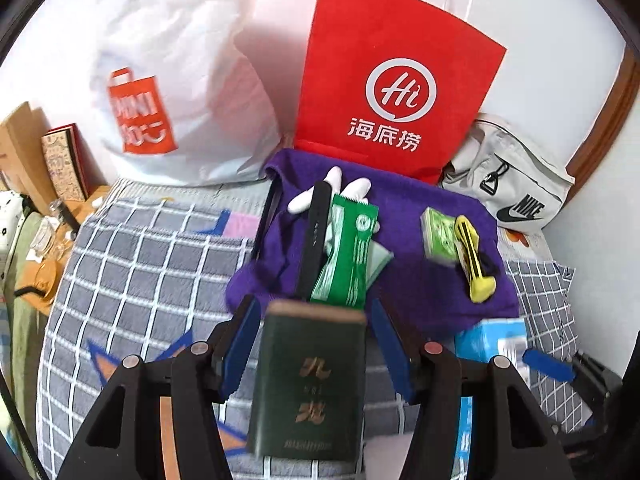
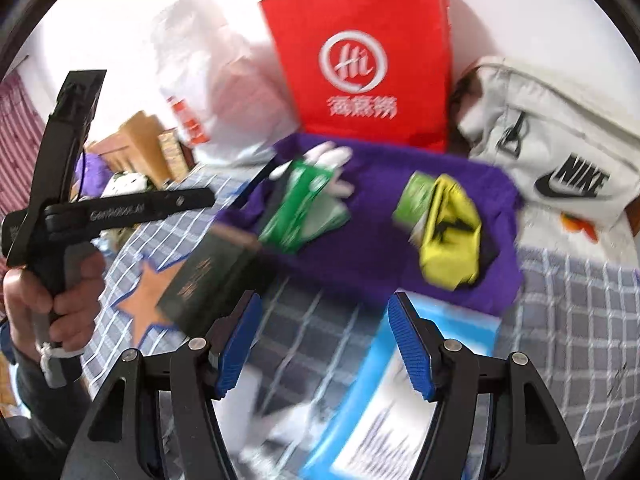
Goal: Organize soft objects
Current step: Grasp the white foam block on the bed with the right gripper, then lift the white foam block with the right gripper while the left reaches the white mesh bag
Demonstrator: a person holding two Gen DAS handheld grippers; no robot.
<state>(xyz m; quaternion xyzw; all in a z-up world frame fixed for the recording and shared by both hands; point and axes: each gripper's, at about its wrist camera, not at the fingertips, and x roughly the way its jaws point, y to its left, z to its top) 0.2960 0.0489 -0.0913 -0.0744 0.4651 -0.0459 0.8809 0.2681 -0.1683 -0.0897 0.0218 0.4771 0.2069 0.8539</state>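
Observation:
A purple cloth lies on the checked bedspread, also in the right wrist view. On it lie a green packet, a white glove, a black strap, a small green pack and a yellow and black pouch. My left gripper is open, its blue pads either side of a dark green box without touching it. My right gripper is open and empty above a blue and white packet. The right wrist view is blurred.
A red paper bag, a white plastic bag and a grey Nike bag stand against the white wall behind the cloth. A bedside table with books and small items is at the left. The checked bedspread fills the foreground.

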